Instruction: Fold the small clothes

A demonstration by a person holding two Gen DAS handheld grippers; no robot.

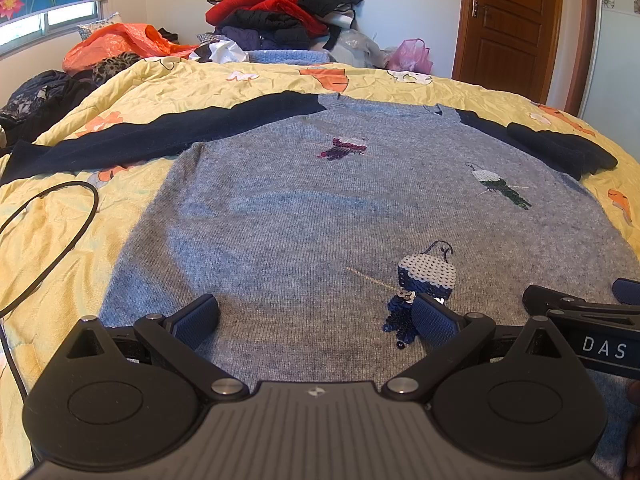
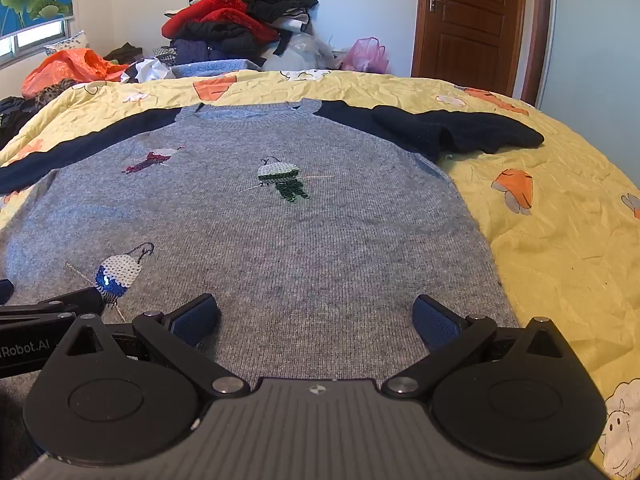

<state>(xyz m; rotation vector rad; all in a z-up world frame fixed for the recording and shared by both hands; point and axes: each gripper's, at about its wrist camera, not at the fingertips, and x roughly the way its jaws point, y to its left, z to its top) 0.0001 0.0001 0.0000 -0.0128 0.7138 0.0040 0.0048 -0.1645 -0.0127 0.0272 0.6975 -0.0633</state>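
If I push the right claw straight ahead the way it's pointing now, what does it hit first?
Most likely the grey sweater. The right claw is open and tilted down over the sweater's lower body, with only knit fabric ahead of it. How far above the fabric it sits is unclear.

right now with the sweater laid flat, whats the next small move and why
Probably lower both open grippers onto the hem. The grey sweater lies flat on the yellow quilt, the left gripper and right gripper hover over its near edge with nothing between the fingers, and the right navy sleeve is already doubled back.
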